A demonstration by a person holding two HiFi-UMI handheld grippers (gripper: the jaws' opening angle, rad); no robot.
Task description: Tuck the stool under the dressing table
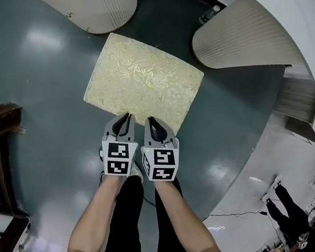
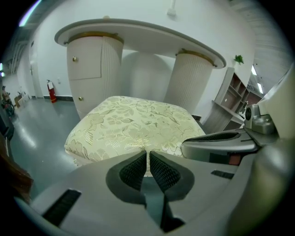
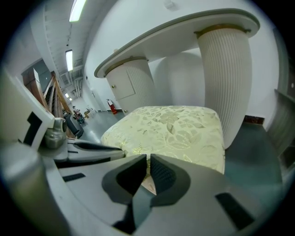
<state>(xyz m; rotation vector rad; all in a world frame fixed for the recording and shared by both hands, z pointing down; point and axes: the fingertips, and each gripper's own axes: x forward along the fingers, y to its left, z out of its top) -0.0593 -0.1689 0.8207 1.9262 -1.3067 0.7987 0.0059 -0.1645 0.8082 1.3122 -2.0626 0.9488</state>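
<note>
Just beyond left claw (image 1: pixel 126 115), right claw (image 1: pixel 151 120): stool (image 1: pixel 146 81).

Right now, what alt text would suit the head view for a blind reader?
The left tongs and right tongs, jaws together, sit side by side at the near edge of a gold floral stool on a grey floor, before the opening under a white dressing table.
</note>
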